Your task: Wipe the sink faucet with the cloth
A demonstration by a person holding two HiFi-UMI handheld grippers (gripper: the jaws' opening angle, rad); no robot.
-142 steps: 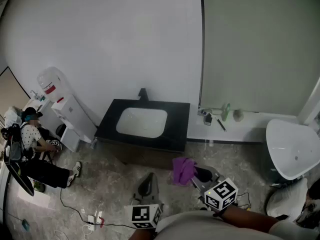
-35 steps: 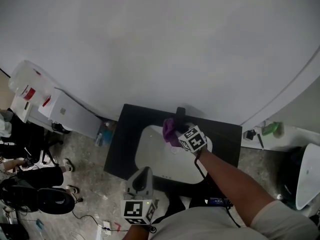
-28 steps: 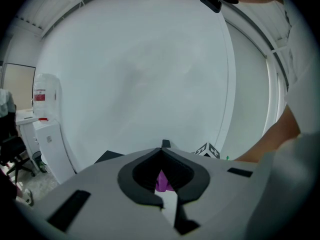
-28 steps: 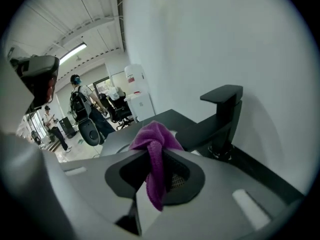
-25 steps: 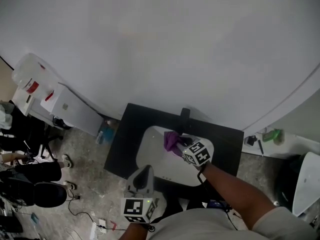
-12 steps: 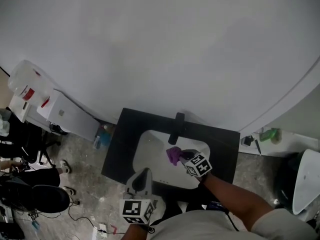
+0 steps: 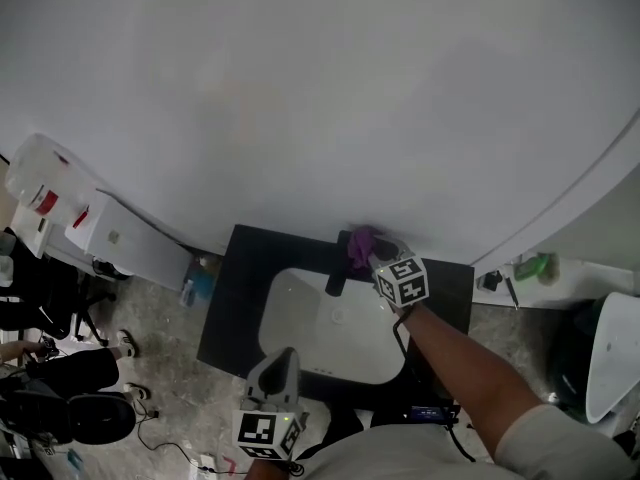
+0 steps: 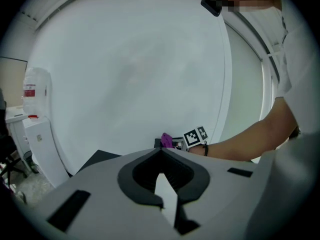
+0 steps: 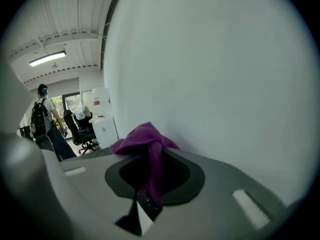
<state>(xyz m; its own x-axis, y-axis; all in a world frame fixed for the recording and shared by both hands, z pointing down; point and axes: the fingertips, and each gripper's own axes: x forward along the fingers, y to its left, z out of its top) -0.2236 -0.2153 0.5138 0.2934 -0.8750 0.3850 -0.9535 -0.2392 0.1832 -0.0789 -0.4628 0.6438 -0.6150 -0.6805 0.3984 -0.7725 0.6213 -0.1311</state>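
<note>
Faucet (image 7: 338, 266): behind the basin (image 7: 300, 320), at its back rim.
Cloth (image 7: 361, 245): behind the basin, against the faucet's right side, in the right gripper (image 7: 370, 256).
Left gripper (image 7: 284, 354): before the basin's front rim.

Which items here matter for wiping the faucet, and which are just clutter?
Job: purple cloth pinched in right claw; black faucet; white sink basin.
Lying about: green bottle; white water dispenser; left claw, empty.
</note>
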